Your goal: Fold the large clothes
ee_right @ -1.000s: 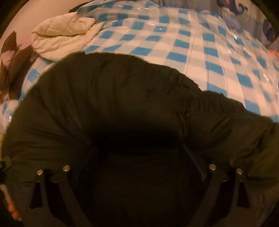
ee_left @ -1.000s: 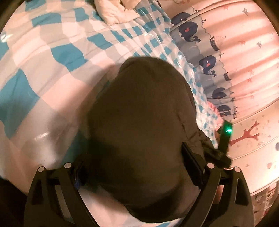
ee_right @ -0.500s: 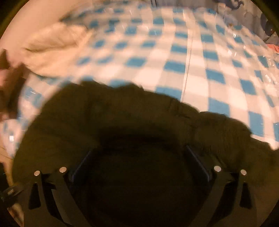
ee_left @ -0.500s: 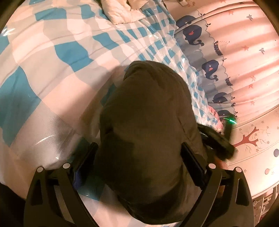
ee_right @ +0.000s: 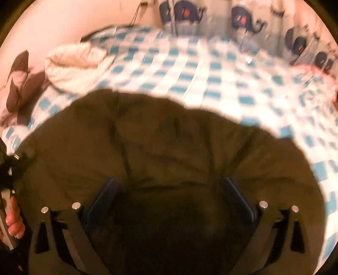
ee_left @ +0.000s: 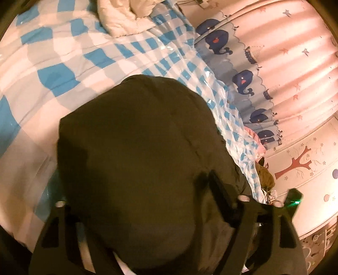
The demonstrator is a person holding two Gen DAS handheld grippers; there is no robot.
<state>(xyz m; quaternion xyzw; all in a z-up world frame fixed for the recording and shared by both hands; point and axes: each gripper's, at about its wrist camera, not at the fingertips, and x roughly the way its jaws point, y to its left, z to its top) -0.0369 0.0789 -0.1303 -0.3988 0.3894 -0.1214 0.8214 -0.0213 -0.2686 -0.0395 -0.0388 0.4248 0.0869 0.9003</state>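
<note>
Both grippers, left [ee_left: 143, 211] and right [ee_right: 169, 201], carry the dark coat [ee_left: 137, 152] above the bed [ee_left: 63, 63], seemingly for folding (whether the 2 grips are clenched cannot be told).

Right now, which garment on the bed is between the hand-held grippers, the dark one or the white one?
The dark olive garment; it bulges between both sets of fingers. The white quilted garment lies apart, far across the checked bed cover.
</note>
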